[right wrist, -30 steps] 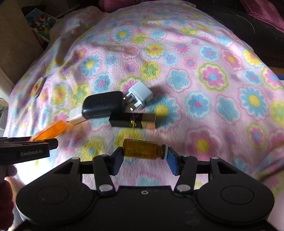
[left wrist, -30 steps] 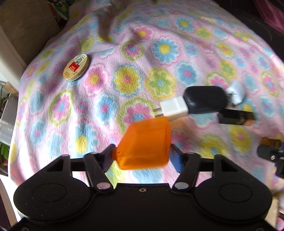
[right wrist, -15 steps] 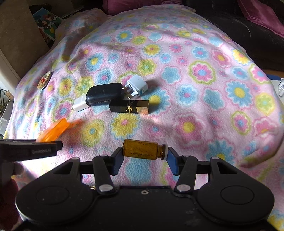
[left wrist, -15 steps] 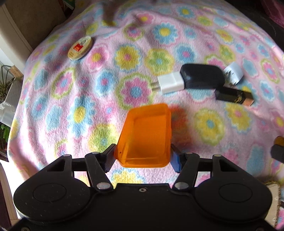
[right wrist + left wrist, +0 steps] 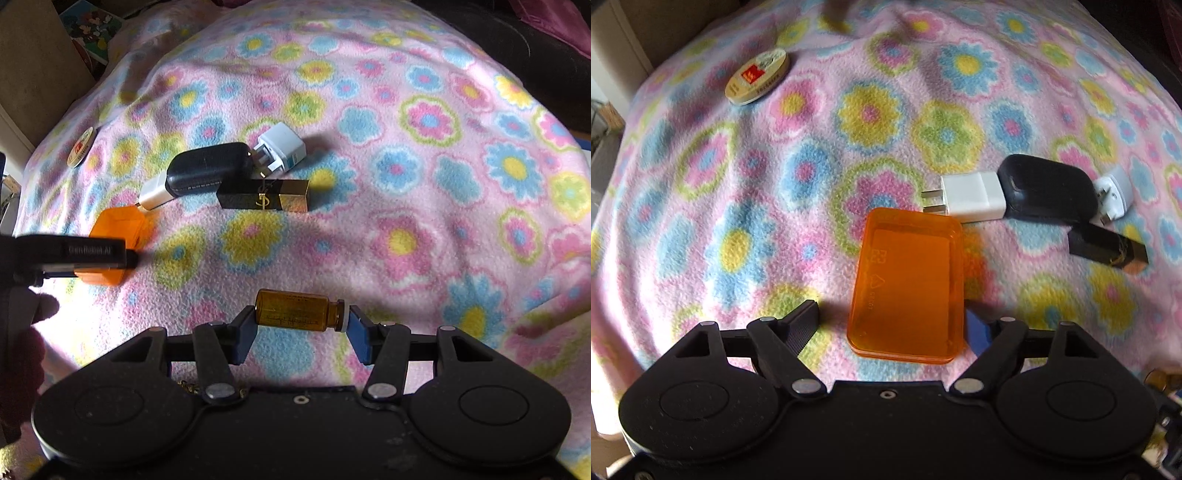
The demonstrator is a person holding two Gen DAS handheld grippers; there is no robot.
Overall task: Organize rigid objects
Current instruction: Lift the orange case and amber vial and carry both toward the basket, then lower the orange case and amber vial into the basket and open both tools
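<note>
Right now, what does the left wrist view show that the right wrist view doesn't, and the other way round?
Only the left wrist view: the left gripper from behind, its jaws just opened, a gap at the left pad, and the orange box's moulded top.

Only the right wrist view: the right gripper shut on the amber vial, and a hand at the left edge.

Both: the orange box on the flowered blanket, white charger, black case, second white plug, black-and-gold lipstick and round tin.
</note>
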